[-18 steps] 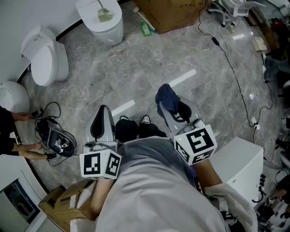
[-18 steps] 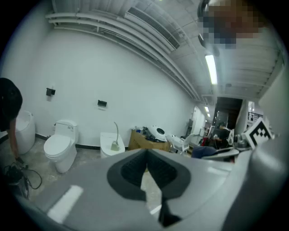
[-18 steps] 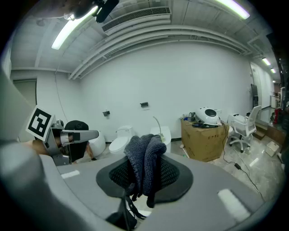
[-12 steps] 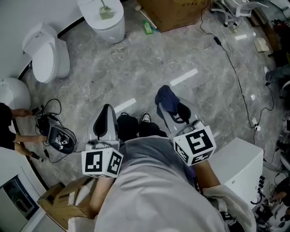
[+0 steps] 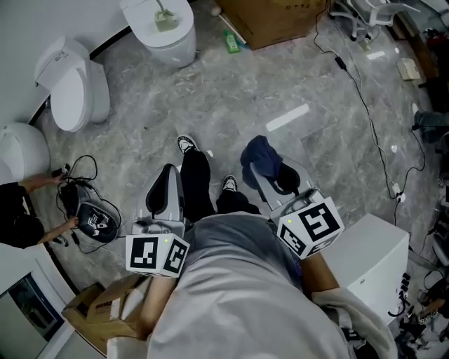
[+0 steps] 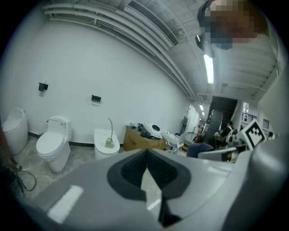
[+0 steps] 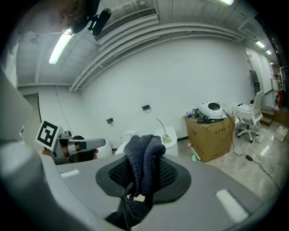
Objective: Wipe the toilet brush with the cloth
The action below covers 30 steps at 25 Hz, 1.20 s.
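Carrying cloth [image 7: 143, 158] clenched in right hand-held gripper [image 5: 272, 175], left hand-held gripper [image 5: 166, 186] shut, empty. Likely approach step, brush [image 5: 162, 17] far ahead. Next: opening left for handle.

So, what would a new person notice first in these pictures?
First, the dark blue cloth bunched in the shut right tool, at the head view's centre. Next, the toilet brush standing on a closed white toilet far ahead by the wall; the left tool is shut and empty.
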{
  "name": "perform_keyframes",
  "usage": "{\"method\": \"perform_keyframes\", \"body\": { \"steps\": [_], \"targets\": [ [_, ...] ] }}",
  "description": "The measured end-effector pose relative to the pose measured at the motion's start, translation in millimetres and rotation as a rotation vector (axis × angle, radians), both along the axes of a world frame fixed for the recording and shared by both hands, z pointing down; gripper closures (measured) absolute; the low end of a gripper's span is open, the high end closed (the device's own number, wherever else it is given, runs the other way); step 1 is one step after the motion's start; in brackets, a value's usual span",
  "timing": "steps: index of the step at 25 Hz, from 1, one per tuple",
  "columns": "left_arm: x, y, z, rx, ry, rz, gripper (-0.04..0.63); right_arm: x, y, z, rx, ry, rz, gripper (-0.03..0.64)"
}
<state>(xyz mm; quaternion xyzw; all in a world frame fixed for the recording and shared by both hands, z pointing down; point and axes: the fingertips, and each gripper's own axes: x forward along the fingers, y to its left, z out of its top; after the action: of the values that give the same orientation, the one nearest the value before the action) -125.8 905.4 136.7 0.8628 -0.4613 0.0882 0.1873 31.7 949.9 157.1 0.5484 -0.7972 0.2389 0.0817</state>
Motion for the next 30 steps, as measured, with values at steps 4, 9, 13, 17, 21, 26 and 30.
{"method": "perform_keyframes", "body": {
  "steps": [4, 9, 13, 17, 21, 26, 30],
  "targets": [
    [-8.1, -35.6, 6.2, -0.015, 0.010, -0.005, 0.595, -8.1, -33.4, -1.1, 0.017, 0.046, 0.004, 0.517],
    [-12.7, -95.4, 5.4, -0.034, 0.061, 0.006, 0.595, -18.1, -91.9, -7.8, 0.031, 0.065, 0.007, 0.515],
    [-25.1, -148.9, 4.0, -0.036, 0.085, -0.006, 0.595, -31.6, -147.3, -8.2, 0.005, 0.047, -0.009, 0.515],
    [-38.8, -203.1, 3.5, -0.045, 0.082, -0.013, 0.595, -47.8, -201.0, -7.6, -0.018, 0.055, -0.030, 0.514],
    [-57.4, -260.8, -2.4, -0.048, 0.085, -0.010, 0.595, -68.3, -255.8, -11.7, -0.031, 0.050, -0.037, 0.511],
    [-80.6, -330.7, -12.8, -0.031, 0.088, -0.005, 0.595, -94.3, -322.2, -20.5, -0.025, 0.038, -0.039, 0.511],
    [-94.4, -375.2, -20.6, -0.011, 0.096, -0.003, 0.595, -108.3, -366.8, -27.6, -0.018, 0.039, -0.036, 0.511]
  ]
}}
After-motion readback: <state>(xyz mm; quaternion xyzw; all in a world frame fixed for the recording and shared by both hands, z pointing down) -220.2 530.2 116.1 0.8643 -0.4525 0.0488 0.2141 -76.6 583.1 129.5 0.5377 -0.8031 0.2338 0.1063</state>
